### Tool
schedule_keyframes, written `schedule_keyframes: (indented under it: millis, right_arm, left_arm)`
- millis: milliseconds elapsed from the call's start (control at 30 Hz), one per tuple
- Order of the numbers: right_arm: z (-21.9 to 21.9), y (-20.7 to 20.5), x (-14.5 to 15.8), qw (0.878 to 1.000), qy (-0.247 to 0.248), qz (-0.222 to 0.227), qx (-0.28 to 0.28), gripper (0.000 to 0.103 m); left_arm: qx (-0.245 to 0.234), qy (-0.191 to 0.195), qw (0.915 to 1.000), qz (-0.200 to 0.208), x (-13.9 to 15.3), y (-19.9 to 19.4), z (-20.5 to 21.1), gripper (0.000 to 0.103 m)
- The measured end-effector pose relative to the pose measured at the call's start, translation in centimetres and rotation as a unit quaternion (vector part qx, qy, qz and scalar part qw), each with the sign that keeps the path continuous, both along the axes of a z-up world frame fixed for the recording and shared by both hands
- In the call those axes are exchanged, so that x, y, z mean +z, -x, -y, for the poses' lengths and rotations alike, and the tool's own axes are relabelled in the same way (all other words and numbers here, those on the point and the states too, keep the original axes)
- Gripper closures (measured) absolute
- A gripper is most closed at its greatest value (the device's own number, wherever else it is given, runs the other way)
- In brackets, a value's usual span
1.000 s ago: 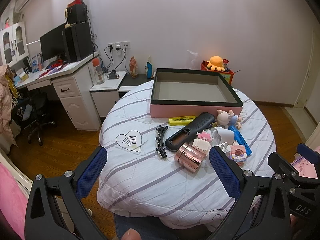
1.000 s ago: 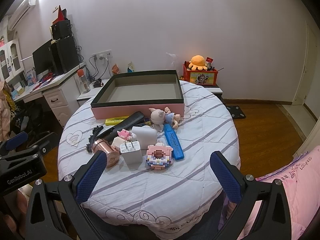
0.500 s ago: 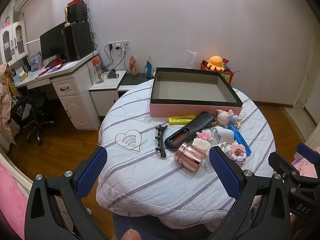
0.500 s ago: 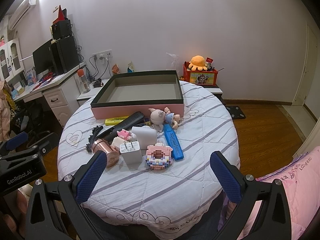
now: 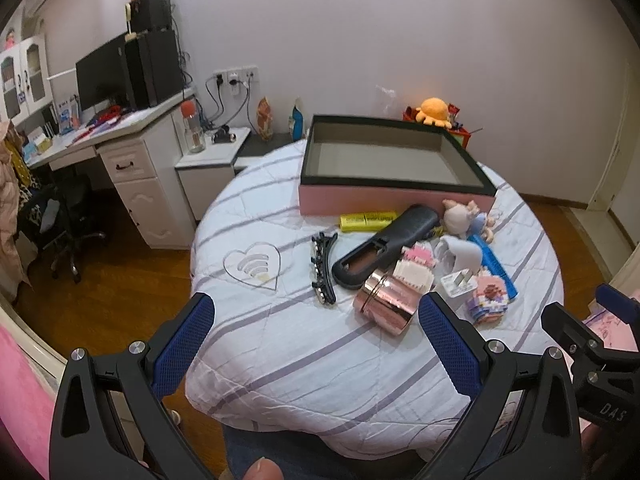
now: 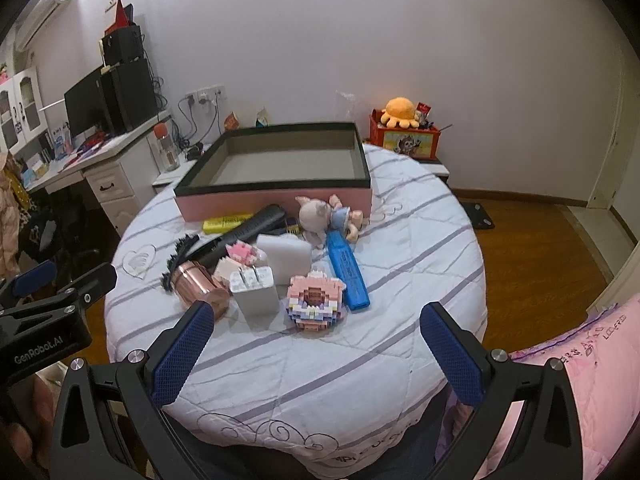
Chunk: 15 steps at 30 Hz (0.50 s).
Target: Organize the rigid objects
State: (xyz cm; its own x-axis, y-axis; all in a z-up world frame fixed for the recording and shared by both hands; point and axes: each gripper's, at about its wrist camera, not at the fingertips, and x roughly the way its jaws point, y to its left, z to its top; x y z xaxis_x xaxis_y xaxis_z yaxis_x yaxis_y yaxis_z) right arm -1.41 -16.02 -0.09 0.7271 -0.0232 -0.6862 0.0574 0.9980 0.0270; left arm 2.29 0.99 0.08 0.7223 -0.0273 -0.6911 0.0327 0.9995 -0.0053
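Clutter (image 6: pixel 276 264) lies beyond both spread jaws; pink tray (image 6: pixel 276 196) farther back.

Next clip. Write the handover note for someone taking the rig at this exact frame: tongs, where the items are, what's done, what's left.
Left tongs: open, empty, short of the table's near edge.
Right tongs: open, empty, also held back.
Box: at the far side of the table, nothing in it.
Loose in front of the box: copper cylinder, hair clip, black case, yellow highlighter, white charger, brick donut, blue marker, pig figure.
Done: nothing boxed.
Left: everything; the copper cylinder looks nearest the left tongs.
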Motion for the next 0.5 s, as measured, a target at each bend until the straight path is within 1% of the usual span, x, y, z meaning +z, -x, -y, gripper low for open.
schedule_keyframes:
  millis: [133, 333, 500]
  right_arm:
    - [0.6, -1.1, -2.0, 1.000, 0.003, -0.025, -0.001, 0.000]
    - [2.0, -3.3, -5.3, 0.998, 0.006, -0.067, -0.012, 0.000]
    - [2.4, -4.9, -6.8, 0.997, 0.007, -0.080, -0.009, 0.001]
  left_arm:
    - [-0.006, 0.012, 0.9998, -0.013, -2.1, -1.0, -0.3, 0.000]
    - [-0.013, 0.011, 0.9994, -0.029, -5.3, -2.6, -0.1, 0.000]
    - [-0.016, 0.009, 0.9991, -0.039, -6.9, -3.9, 0.2, 0.000]
